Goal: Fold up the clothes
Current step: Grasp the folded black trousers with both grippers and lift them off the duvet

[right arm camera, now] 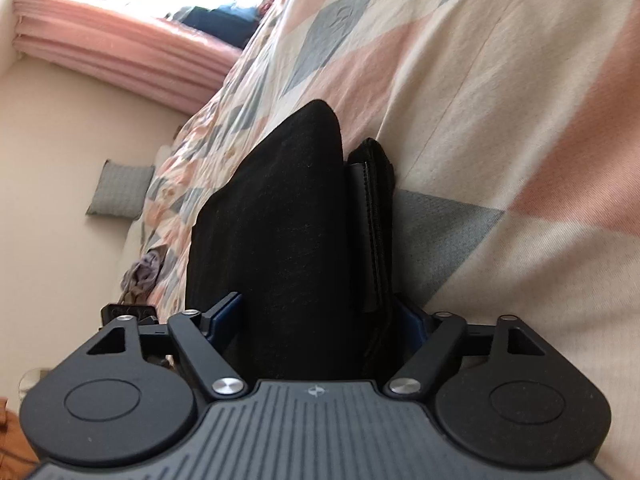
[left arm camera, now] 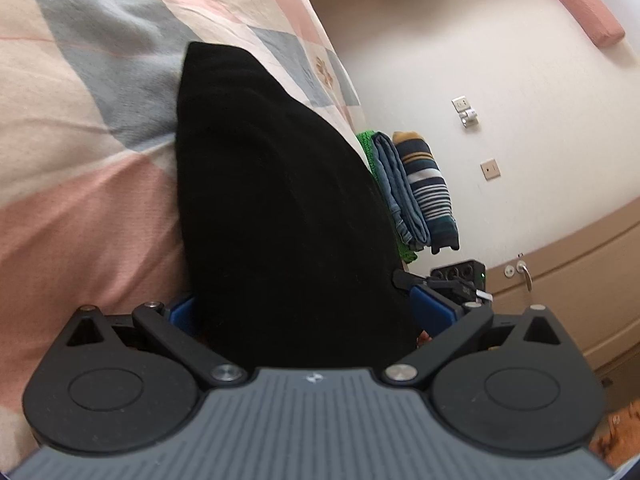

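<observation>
Colours as I read them from the two wrist feeds. Folded garment (left arm camera: 280, 208): solid black, no pattern; a black strap-like trim (right arm camera: 362, 236) shows along one edge in the right wrist view. Bedspread (left arm camera: 80, 120): diamond patchwork in pink, grey-blue and cream. Left gripper (left arm camera: 304, 312) and right gripper (right arm camera: 320, 316): black bodies, blue finger pads (left arm camera: 434, 306), grey ribbed housing. Stack beyond: green knit (left arm camera: 370, 148), blue denim (left arm camera: 396, 184), sweater (left arm camera: 430, 184) striped navy, white, teal and mustard. Curtain (right arm camera: 120, 52): pink. Cushion (right arm camera: 118, 194): grey.
</observation>
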The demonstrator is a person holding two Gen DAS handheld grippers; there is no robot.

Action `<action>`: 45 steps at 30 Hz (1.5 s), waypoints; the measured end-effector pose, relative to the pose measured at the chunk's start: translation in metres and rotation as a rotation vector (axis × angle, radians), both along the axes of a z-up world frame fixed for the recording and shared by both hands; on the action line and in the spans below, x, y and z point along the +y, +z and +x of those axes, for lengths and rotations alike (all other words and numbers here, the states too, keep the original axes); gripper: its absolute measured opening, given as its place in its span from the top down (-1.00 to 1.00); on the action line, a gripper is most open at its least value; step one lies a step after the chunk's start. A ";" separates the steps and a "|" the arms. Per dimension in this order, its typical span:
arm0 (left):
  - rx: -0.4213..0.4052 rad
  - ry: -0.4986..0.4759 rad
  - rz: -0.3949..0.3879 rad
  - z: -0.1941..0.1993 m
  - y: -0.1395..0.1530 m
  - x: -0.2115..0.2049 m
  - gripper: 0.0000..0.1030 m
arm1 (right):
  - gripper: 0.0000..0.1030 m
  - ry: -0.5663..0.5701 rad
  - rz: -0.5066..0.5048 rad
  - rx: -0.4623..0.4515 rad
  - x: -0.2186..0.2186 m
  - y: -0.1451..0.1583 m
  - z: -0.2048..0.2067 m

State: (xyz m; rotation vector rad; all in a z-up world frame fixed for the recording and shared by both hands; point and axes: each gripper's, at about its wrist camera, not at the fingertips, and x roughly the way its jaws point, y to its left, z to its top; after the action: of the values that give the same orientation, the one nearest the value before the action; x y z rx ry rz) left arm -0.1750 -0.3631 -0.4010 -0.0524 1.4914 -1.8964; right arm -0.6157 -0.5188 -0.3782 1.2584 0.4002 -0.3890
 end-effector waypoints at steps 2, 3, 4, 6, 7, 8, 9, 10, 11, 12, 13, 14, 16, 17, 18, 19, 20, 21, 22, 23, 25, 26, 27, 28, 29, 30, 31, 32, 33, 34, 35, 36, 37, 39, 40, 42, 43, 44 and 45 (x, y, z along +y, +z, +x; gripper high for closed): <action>-0.014 0.004 0.010 -0.004 0.003 -0.002 -0.90 | -0.15 0.021 0.007 -0.025 -0.004 -0.005 0.000; -0.016 0.020 0.028 -0.005 0.004 -0.003 -0.83 | -0.08 0.023 0.015 -0.049 -0.002 -0.009 0.001; -0.016 0.033 0.050 -0.005 0.006 -0.005 -0.75 | 0.00 0.016 0.022 -0.069 -0.001 -0.012 0.000; -0.009 0.052 0.109 -0.003 0.010 -0.008 -0.58 | 0.07 -0.006 0.044 -0.091 0.001 -0.015 -0.004; -0.031 0.052 0.135 -0.003 0.016 -0.010 -0.37 | 0.09 -0.020 0.058 -0.092 0.003 -0.014 -0.006; -0.054 0.052 0.161 -0.003 0.021 -0.011 -0.10 | 0.11 -0.035 0.068 -0.085 0.006 -0.010 -0.008; -0.074 0.046 0.177 -0.003 0.029 -0.013 0.00 | 0.12 -0.050 0.077 -0.078 0.009 -0.006 -0.009; -0.086 0.027 0.167 -0.004 0.039 -0.016 0.04 | 0.14 -0.065 0.081 -0.075 0.012 0.000 -0.010; -0.095 0.004 0.156 -0.005 0.049 -0.019 0.10 | 0.16 -0.083 0.093 -0.075 0.016 0.007 -0.013; -0.098 -0.031 0.144 -0.006 0.057 -0.022 0.14 | 0.17 -0.102 0.107 -0.072 0.021 0.013 -0.016; -0.093 -0.062 0.144 -0.006 0.061 -0.026 0.17 | 0.17 -0.116 0.114 -0.073 0.027 0.020 -0.019; -0.074 -0.091 0.149 -0.006 0.061 -0.031 0.18 | 0.17 -0.133 0.117 -0.083 0.033 0.025 -0.024; -0.020 -0.130 0.181 -0.006 0.041 -0.041 0.23 | 0.17 -0.190 0.134 -0.101 0.048 0.025 -0.037; 0.003 -0.138 0.212 -0.005 0.026 -0.044 0.23 | 0.17 -0.219 0.137 -0.091 0.055 0.020 -0.042; 0.015 -0.131 0.265 -0.005 0.008 -0.047 0.21 | 0.17 -0.257 0.161 -0.086 0.061 0.010 -0.048; 0.029 -0.132 0.300 -0.005 -0.006 -0.049 0.17 | 0.18 -0.299 0.196 -0.095 0.067 -0.003 -0.053; 0.045 -0.124 0.311 -0.004 -0.009 -0.050 0.18 | 0.18 -0.331 0.206 -0.113 0.072 -0.013 -0.054; 0.061 -0.116 0.323 -0.003 -0.012 -0.050 0.18 | 0.18 -0.345 0.205 -0.104 0.074 -0.011 -0.052; 0.066 -0.111 0.328 -0.003 -0.012 -0.050 0.18 | 0.18 -0.359 0.204 -0.096 0.075 -0.008 -0.051; 0.047 -0.113 0.322 -0.005 -0.005 -0.051 0.20 | 0.17 -0.372 0.203 -0.088 0.077 -0.006 -0.049; 0.033 -0.124 0.320 -0.009 0.010 -0.055 0.23 | 0.18 -0.381 0.212 -0.065 0.077 0.005 -0.044; 0.033 -0.136 0.312 -0.010 0.020 -0.061 0.23 | 0.20 -0.387 0.218 -0.058 0.078 0.010 -0.043; 0.024 -0.152 0.301 -0.011 0.032 -0.068 0.24 | 0.21 -0.396 0.226 -0.057 0.079 0.017 -0.043; 0.012 -0.171 0.292 -0.011 0.044 -0.077 0.25 | 0.22 -0.413 0.232 -0.064 0.083 0.026 -0.041; 0.002 -0.194 0.286 -0.014 0.056 -0.089 0.25 | 0.22 -0.430 0.239 -0.071 0.086 0.034 -0.039; -0.010 -0.222 0.277 -0.016 0.070 -0.099 0.25 | 0.22 -0.449 0.244 -0.078 0.089 0.042 -0.038; -0.020 -0.254 0.263 -0.020 0.084 -0.111 0.25 | 0.22 -0.478 0.245 -0.086 0.095 0.053 -0.038; -0.028 -0.289 0.242 -0.028 0.100 -0.124 0.25 | 0.22 -0.507 0.245 -0.095 0.100 0.063 -0.039; -0.034 -0.325 0.222 -0.036 0.115 -0.138 0.25 | 0.22 -0.544 0.240 -0.106 0.106 0.075 -0.041; -0.037 -0.362 0.201 -0.044 0.130 -0.153 0.25 | 0.22 -0.587 0.225 -0.120 0.113 0.089 -0.042; -0.040 -0.398 0.179 -0.053 0.144 -0.168 0.25 | 0.22 -0.629 0.207 -0.134 0.121 0.103 -0.041; -0.042 -0.435 0.154 -0.063 0.157 -0.184 0.25 | 0.22 -0.666 0.183 -0.146 0.125 0.116 -0.045; -0.045 -0.471 0.130 -0.075 0.170 -0.201 0.25 | 0.22 -0.707 0.155 -0.156 0.129 0.131 -0.051; -0.056 -0.546 0.076 -0.106 0.195 -0.237 0.25 | 0.22 -0.787 0.103 -0.174 0.133 0.158 -0.060; -0.061 -0.582 0.051 -0.126 0.207 -0.256 0.25 | 0.22 -0.831 0.074 -0.178 0.130 0.172 -0.067; -0.064 -0.655 0.001 -0.170 0.227 -0.296 0.25 | 0.22 -0.919 0.017 -0.181 0.127 0.197 -0.084; -0.064 -0.689 -0.024 -0.193 0.235 -0.314 0.25 | 0.22 -0.962 -0.012 -0.184 0.124 0.208 -0.093; -0.064 -0.724 -0.050 -0.216 0.244 -0.332 0.25 | 0.22 -1.004 -0.043 -0.188 0.119 0.219 -0.100; -0.067 -0.756 -0.075 -0.239 0.251 -0.349 0.25 | 0.22 -1.047 -0.070 -0.195 0.116 0.227 -0.109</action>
State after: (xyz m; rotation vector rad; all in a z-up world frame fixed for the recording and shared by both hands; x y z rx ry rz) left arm -0.4138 -0.7122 -0.1501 0.6142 1.5124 -2.4996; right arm -0.7248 -0.4030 -0.1513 1.3447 -0.4811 -1.1347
